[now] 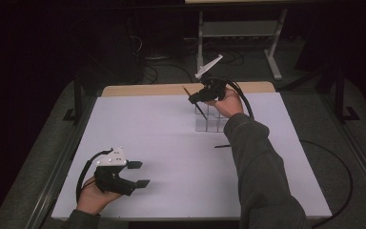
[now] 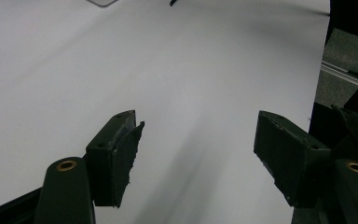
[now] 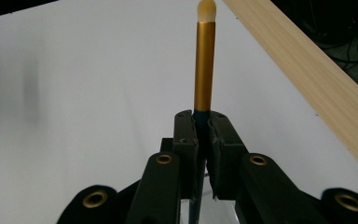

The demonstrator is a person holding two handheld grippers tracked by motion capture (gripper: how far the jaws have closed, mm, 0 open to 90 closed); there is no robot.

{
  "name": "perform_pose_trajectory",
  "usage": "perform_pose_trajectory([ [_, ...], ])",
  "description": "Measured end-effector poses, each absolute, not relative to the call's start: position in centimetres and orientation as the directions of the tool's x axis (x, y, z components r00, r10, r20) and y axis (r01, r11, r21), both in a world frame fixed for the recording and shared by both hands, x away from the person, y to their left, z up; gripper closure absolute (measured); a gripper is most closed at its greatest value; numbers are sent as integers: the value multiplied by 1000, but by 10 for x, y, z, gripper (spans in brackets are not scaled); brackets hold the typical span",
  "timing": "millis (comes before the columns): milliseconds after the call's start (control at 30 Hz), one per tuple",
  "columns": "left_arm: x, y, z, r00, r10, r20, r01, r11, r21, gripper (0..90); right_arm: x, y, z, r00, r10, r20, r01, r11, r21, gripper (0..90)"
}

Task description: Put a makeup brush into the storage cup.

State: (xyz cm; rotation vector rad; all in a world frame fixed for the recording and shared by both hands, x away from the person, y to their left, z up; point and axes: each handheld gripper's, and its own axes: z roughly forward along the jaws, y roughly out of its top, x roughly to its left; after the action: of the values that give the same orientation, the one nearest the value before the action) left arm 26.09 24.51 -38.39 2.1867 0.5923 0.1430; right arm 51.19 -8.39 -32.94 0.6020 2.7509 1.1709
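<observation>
My right gripper (image 1: 195,98) (image 3: 202,123) is shut on a dark pencil (image 1: 201,111) with a gold ferrule (image 3: 204,70) and a pale rounded tip, held slanted at the back of the white table (image 1: 162,138). The pencil's lower end reaches down at a clear compartment box (image 1: 212,123); I cannot tell whether it is inside a cell. A second dark pen (image 1: 222,146) lies flat in front of the box. My left gripper (image 1: 139,174) (image 2: 198,140) rests at the front left, open, with bare white table between its jaws.
A wooden strip (image 1: 171,89) (image 3: 307,70) runs along the table's far edge. A metal stand (image 1: 238,28) and cables sit on the floor behind. A black cable (image 1: 336,164) loops off the table's right side.
</observation>
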Motion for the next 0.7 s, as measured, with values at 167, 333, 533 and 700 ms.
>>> perform_pose_trajectory([
  [167,261,246,-384,880,463,-106,370,-529,764,299,511,-85,-332,-917,392,72,324,627,708,817],
  [333,261,245,-384,880,463,-106,370,-528,764,299,510,-88,-333,-914,400,70,328,627,706,815],
  [533,261,244,-385,880,462,-113,375,-529,762,299,509,-94,-334,-899,429,85,359,613,703,686],
  [700,262,243,-385,881,460,-106,369,-532,762,298,505,-103,-333,-890,445,97,374,592,714,649],
])
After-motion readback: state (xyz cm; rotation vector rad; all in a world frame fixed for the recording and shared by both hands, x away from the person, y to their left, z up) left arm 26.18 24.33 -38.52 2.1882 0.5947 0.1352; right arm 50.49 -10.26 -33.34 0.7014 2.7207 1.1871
